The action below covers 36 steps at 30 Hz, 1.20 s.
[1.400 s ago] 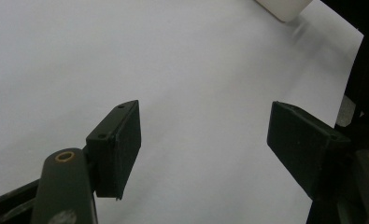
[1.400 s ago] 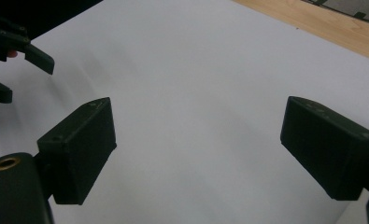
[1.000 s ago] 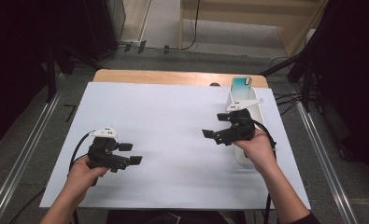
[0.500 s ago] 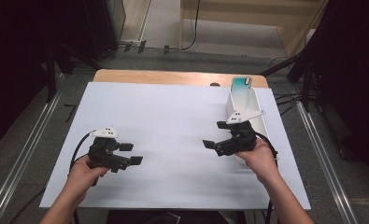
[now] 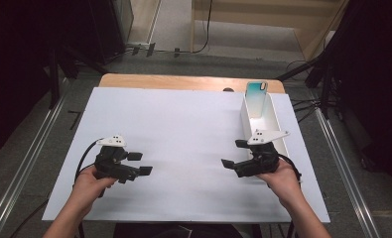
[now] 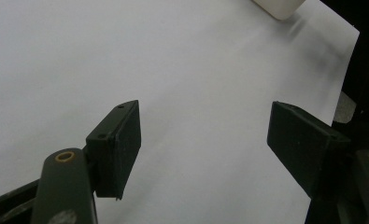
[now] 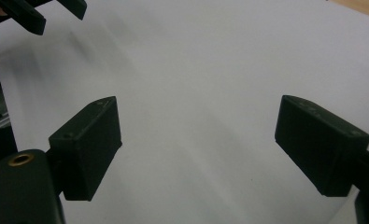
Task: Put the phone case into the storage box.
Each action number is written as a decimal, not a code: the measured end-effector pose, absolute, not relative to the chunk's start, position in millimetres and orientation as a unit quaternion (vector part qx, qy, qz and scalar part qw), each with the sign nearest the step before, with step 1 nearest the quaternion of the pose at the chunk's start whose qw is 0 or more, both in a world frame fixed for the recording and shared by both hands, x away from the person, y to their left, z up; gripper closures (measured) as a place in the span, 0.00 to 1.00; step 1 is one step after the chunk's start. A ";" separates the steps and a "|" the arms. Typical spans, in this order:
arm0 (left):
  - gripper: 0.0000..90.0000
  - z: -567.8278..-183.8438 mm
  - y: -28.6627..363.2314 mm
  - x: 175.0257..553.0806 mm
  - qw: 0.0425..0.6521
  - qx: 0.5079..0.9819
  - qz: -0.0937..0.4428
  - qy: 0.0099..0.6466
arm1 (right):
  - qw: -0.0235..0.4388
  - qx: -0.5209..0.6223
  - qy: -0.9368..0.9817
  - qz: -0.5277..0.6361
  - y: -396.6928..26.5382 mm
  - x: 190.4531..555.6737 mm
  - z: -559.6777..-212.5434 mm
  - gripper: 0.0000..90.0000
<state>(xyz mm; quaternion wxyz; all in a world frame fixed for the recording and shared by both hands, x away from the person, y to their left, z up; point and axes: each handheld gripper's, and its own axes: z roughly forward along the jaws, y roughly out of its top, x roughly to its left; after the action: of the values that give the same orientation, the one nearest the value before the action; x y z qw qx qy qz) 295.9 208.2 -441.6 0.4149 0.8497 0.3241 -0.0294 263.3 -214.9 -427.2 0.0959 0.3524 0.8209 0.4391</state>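
Observation:
My left gripper (image 5: 140, 163) hovers low over the white table sheet (image 5: 183, 129) at the near left, held in a hand. Its jaws stand open with nothing between them, as the left gripper view (image 6: 205, 140) confirms. My right gripper (image 5: 233, 153) is at the near right, beside the near end of a long white bin (image 5: 275, 130). It points left across the sheet, and in the right gripper view (image 7: 198, 140) it stands open over bare white surface. A phone (image 5: 256, 93) with a teal back stands upright in the bin's far end.
A strip of wooden table edge (image 5: 183, 82) runs behind the sheet. The bin's corner (image 6: 278, 5) appears at the top of the left gripper view. The left gripper's jaws (image 7: 32, 14) sit in the top left of the right gripper view. Dark stands and cables surround the table.
My right hand has drawn back from the bin's middle toward the near edge of the table and sunk a little. The left hand has kept still.

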 end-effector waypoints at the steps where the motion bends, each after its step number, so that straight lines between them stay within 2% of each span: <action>1: 0.29 -441.6 208.2 295.9 0.415 0.850 -0.029 0.324 | 0.094 0.351 0.820 0.441 -215.9 261.9 -428.4 0.15; 28: 0.29 -441.0 208.3 294.5 0.421 0.846 -0.028 0.327 | 0.057 0.336 0.828 0.446 -236.1 230.8 -461.4 0.15; 36: 0.29 -441.2 208.4 294.5 0.419 0.847 -0.028 0.326 | 0.070 0.336 0.828 0.444 -243.3 222.6 -466.8 0.15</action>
<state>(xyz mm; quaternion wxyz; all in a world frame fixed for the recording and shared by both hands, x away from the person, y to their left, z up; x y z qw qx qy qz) 294.5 208.4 -441.2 0.4188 0.8472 0.3258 -0.0279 222.6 -243.3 -466.8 0.0695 0.3362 0.8276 0.4442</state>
